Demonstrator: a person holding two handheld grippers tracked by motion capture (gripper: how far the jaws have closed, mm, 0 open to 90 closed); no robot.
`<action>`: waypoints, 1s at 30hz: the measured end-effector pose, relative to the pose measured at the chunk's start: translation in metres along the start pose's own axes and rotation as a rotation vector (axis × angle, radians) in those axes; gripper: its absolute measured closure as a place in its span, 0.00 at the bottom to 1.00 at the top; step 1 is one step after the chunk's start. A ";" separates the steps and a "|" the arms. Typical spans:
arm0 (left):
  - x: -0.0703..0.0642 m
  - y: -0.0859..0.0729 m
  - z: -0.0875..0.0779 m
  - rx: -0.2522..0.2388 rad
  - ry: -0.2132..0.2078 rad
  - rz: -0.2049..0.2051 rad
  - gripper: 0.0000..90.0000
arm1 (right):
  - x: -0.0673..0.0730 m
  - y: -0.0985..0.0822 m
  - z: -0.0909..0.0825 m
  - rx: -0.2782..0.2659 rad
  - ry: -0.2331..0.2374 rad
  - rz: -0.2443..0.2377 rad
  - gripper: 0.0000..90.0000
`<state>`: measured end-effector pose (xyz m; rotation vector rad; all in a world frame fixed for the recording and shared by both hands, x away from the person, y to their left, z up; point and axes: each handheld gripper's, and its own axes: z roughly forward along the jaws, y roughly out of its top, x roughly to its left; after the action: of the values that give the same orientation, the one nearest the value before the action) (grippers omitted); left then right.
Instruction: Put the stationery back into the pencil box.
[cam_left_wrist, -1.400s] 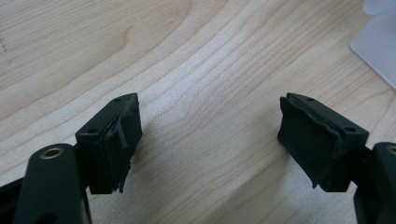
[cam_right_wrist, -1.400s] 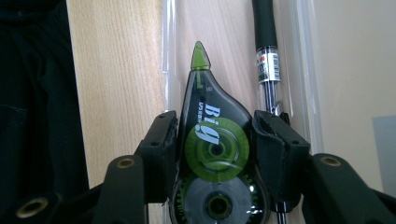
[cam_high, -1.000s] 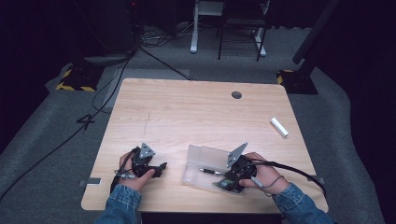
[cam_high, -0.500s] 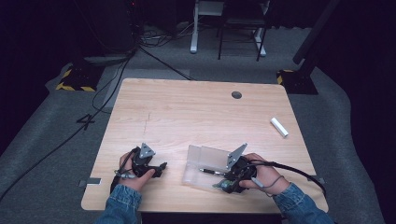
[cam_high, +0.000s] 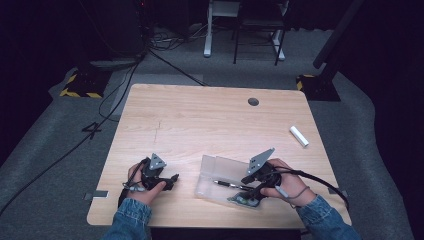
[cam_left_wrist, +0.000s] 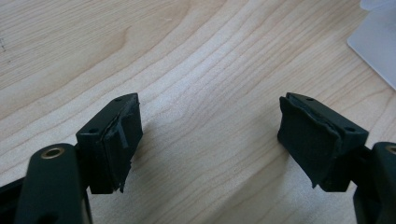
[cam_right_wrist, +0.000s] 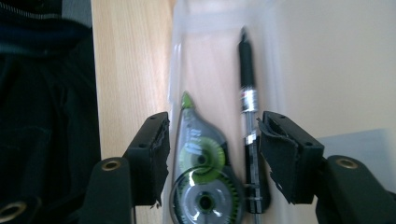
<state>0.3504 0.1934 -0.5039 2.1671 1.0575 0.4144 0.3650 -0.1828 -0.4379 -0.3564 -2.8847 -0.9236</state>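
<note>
High view, table: wooden table (cam_high: 210, 125) is carrying a clear plastic case (cam_high: 227, 182) near its front edge, right of centre, with the lid lying open toward the far side.
High view, case contents: black pen (cam_high: 231, 185) is lying across the case, and a green correction tape dispenser (cam_high: 245, 201) is sitting at the case's near edge.
High view, right gripper: right gripper (cam_high: 252, 192) is hovering over the right end of the case, the person's hand wrapping around it and the cable trailing off to the right.
High view, left gripper: left gripper (cam_high: 172, 180) is resting low over bare wood, well apart from the case, pointing toward it.
High view, elsewhere: white cylinder (cam_high: 299, 136) is lying near the right edge, and a round dark grommet (cam_high: 253, 101) is sitting near the far edge.
Left gripper view, tool: jaws are standing wide apart with nothing between them, only wood grain showing below; a corner of the case (cam_left_wrist: 378, 42) is peeking in at the upper right.
Right gripper view, tool: jaws are standing wide apart, straddling the dispenser (cam_right_wrist: 203, 172) and the pen (cam_right_wrist: 250, 121), which are lying side by side in the case (cam_right_wrist: 224, 28); the pads are pressing on neither.
Right gripper view, edge: table's front edge is running along the left, with dark clothing beyond it.
</note>
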 end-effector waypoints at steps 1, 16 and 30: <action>-0.001 -0.001 0.000 -0.001 0.001 -0.002 0.24 | -0.001 0.001 -0.004 -0.018 -0.010 0.005 0.48; -0.001 -0.001 0.000 -0.002 -0.002 -0.005 0.23 | -0.020 0.016 -0.060 -0.141 -0.187 0.027 0.47; 0.001 0.002 0.002 0.003 -0.006 0.003 0.21 | -0.067 0.012 -0.089 -0.095 -0.346 0.159 0.43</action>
<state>0.3529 0.1924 -0.5041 2.1715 1.0519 0.4083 0.4342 -0.2379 -0.3692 -0.8173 -3.0577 -1.0663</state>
